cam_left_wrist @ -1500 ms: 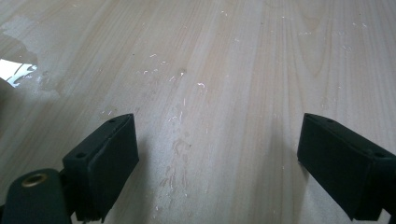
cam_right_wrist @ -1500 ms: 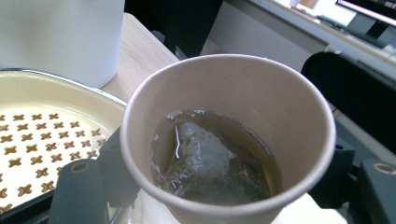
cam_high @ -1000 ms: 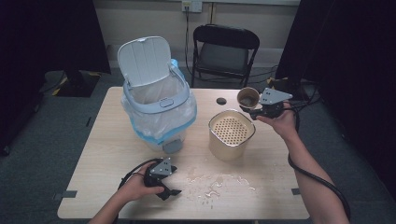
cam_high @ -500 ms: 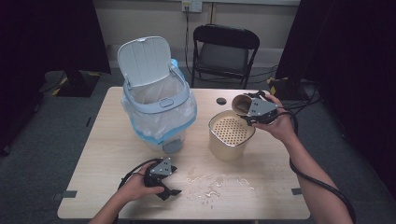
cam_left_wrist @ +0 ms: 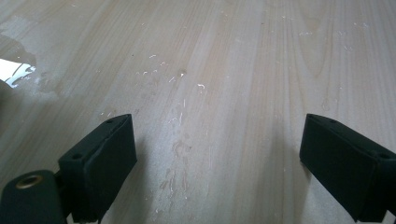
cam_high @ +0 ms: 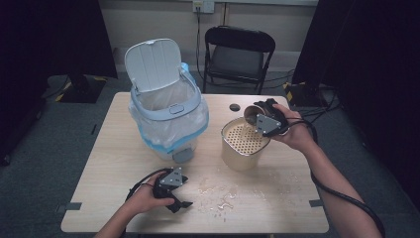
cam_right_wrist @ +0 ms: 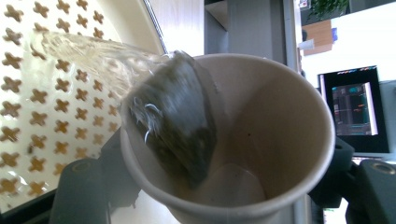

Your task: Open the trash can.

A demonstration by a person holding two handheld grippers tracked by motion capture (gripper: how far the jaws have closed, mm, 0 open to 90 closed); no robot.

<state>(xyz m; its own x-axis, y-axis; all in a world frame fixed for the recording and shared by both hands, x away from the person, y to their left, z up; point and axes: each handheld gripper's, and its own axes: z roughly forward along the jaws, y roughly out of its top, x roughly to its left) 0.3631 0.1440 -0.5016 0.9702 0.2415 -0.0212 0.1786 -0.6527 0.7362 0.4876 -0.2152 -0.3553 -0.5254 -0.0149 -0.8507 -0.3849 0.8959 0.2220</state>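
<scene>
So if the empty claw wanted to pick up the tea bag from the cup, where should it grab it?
Probably by the tea bag's upper end, which sticks up at the rim of the paper cup. Come in through the cup's open mouth, since the right claw already clamps the cup's outside wall. The bag looks wet and soft, so a gentle pinch is safest.

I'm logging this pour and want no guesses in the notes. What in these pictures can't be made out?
- Inside of the strainer container: high view, its perforated top hides it.
- Bin contents: high view, liner and rim hide them.
- Cup base: right gripper view, cut off by the bottom edge.
- Small dark disc: high view, too small to identify.
</scene>
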